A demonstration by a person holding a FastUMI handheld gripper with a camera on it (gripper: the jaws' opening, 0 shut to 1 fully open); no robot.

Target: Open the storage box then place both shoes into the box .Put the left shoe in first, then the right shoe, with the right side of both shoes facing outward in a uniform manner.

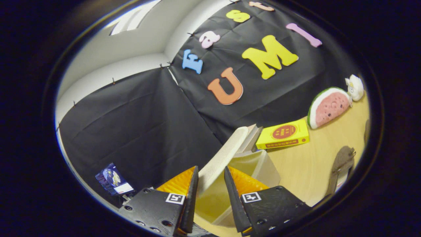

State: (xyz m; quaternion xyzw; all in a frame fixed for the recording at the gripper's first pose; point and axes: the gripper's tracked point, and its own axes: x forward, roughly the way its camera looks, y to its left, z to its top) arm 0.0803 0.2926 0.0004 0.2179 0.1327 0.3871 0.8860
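Fingers point(210, 179) clamped on shoe point(222, 154), sole up, running toward 1 o'clock over the open storage box point(263, 166). Other shoe point(342, 168) on the table point(309, 168) at 3 o'clock. Step, I judge: first shoe going in. Next: lower it, right side outward, release.
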